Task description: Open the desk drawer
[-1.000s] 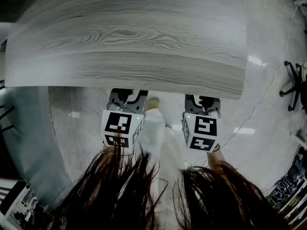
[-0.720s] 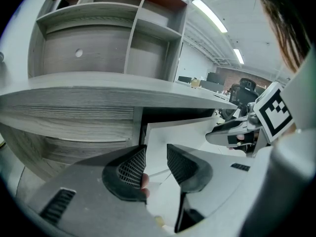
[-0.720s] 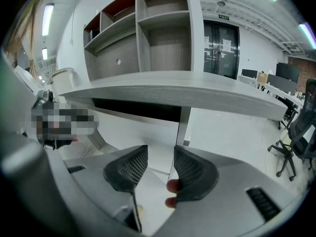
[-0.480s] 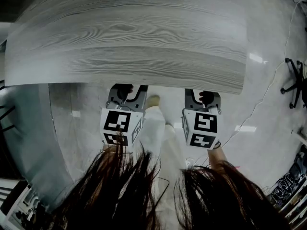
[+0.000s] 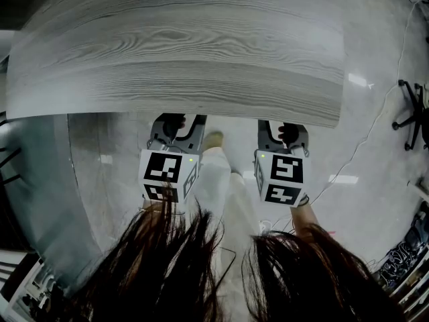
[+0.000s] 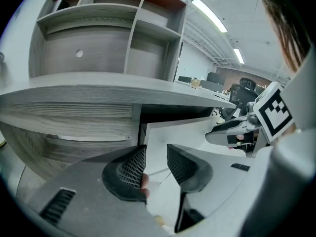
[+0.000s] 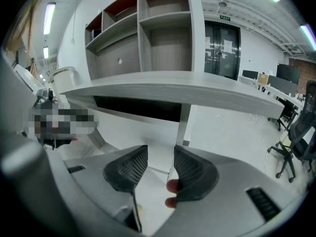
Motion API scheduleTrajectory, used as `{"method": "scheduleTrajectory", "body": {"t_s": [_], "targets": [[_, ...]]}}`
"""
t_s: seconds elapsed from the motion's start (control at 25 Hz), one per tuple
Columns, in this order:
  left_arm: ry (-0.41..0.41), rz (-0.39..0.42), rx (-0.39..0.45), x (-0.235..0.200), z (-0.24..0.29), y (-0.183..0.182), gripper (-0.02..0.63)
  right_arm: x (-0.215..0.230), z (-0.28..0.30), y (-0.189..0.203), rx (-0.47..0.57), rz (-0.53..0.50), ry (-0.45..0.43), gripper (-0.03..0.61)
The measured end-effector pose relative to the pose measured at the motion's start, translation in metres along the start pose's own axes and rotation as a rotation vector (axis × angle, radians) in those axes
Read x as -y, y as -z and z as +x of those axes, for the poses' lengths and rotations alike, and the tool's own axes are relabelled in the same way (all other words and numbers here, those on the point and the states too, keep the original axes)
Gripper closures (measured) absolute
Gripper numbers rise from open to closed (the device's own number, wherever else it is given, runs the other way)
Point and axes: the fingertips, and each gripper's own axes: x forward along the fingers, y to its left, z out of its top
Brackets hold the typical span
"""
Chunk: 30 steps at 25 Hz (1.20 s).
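The grey wood-grain worktop fills the upper part of the head view, its front edge running just above both grippers. At its rear a shelf unit with open compartments is seen. Under the front edge, a dark gap is seen and below it a white panel, which is judged to be the drawer front; no handle can be made out.

The left gripper is held below the front edge with its jaws apart and nothing between them; only the white panel is seen beyond the gap. The right gripper is held beside it, nearer the worktop's right corner, jaws likewise apart and empty.

The drawer is judged not yet taken hold of, so the approach is the step in hand. A jaw should be slipped into the dark gap over the panel's top lip, the lip should then be clamped, and the pull should be made straight back, level with the worktop's underside, so that the drawer is not jammed on its runners. If both grippers are used, an even pull on both sides is advised.

Against the head view of a second ago, the front edge sits a little higher in the picture and more of both grippers is uncovered; the marker cubes have barely shifted.
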Motion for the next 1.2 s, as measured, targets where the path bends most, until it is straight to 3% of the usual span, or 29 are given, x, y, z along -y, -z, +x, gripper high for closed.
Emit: {"method": "scheduleTrajectory", "body": {"t_s": [0.56,0.76,0.96,1.2], "targets": [[0.000,-0.004,0.002,0.003,-0.009,0.006,0.495,-0.006,-0.008,0.005,-0.002,0.000,-0.002,0.416],[0.005,-0.048,-0.013,0.005,-0.008,0.027,0.495,-0.003,-0.009,0.010,-0.001,-0.004,0.010,0.416],[0.007,-0.006,-0.005,0.007,-0.010,0.012,0.495,-0.004,-0.010,0.010,-0.005,0.001,0.008,0.416],[0.012,-0.033,-0.015,0.007,-0.010,0.023,0.495,-0.004,-0.011,0.011,-0.007,0.002,0.012,0.416]]}}
